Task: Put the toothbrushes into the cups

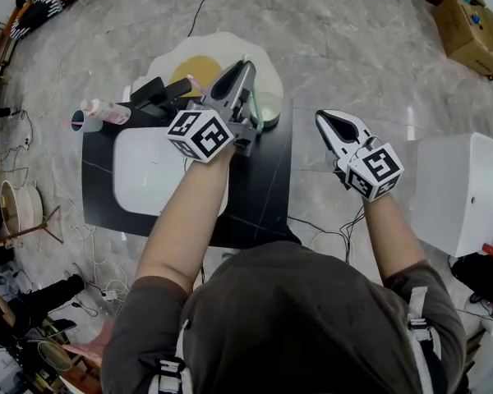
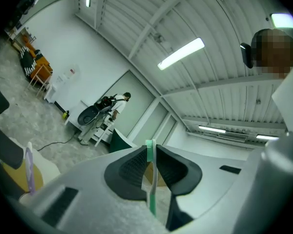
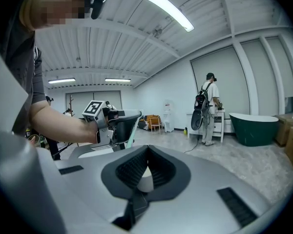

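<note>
My left gripper (image 1: 245, 66) is shut on a green toothbrush (image 1: 258, 115) and hangs over the far edge of the black table (image 1: 267, 195). In the left gripper view the toothbrush (image 2: 151, 189) stands upright, clamped between the pads of the left gripper (image 2: 150, 147). A pale green cup (image 1: 270, 107) stands just right of that gripper. A purple toothbrush (image 2: 29, 172) rises at the left. My right gripper (image 1: 322, 118) is off the table's right side, shut and empty. In the right gripper view its tips (image 3: 146, 149) meet, with a white cup (image 3: 145, 180) beyond them and the left gripper (image 3: 121, 126) further off.
A white basin (image 1: 152, 171) is set in the table. A cup with a pink and white item (image 1: 99, 115) lies at the far left corner. An egg-shaped rug (image 1: 218, 52) lies beyond the table, a white tub (image 1: 464, 191) at right, cardboard boxes (image 1: 468, 23) far right.
</note>
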`<state>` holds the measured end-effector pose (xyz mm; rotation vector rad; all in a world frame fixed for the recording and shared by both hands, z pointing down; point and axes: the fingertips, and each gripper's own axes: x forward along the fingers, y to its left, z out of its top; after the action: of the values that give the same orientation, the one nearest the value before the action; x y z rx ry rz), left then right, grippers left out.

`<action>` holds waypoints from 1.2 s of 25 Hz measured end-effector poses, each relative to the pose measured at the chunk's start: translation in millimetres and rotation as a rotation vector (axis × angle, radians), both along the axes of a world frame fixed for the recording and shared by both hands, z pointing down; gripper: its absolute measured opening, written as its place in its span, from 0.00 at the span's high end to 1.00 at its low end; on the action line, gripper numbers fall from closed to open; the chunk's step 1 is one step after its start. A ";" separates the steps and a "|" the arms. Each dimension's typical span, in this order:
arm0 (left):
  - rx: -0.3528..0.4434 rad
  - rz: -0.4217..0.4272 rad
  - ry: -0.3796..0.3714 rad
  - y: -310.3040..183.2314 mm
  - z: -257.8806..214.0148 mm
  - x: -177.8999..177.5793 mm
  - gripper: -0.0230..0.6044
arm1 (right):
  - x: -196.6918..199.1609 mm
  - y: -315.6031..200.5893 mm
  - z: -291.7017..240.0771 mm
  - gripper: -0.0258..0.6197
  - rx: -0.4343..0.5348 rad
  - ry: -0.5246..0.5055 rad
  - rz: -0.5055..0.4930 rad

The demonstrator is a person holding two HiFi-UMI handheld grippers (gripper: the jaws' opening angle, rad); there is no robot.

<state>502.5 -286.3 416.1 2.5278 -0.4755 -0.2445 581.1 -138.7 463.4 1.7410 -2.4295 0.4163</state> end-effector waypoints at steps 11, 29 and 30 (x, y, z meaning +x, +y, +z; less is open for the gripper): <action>0.016 -0.050 -0.029 -37.8 57.3 15.8 0.87 | 24.5 -13.8 30.7 0.97 -0.051 0.006 0.026; -0.012 0.028 -0.365 63.7 108.6 -43.3 0.69 | -23.3 -28.1 24.3 0.97 -0.048 -0.014 -0.059; -0.026 0.020 -0.360 66.8 105.9 -50.6 0.69 | -27.4 -28.7 20.4 0.97 -0.043 -0.014 -0.070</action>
<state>451.9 -219.5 522.0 2.5554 -0.5845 0.2279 553.7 -167.4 483.8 1.6368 -2.4631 0.4705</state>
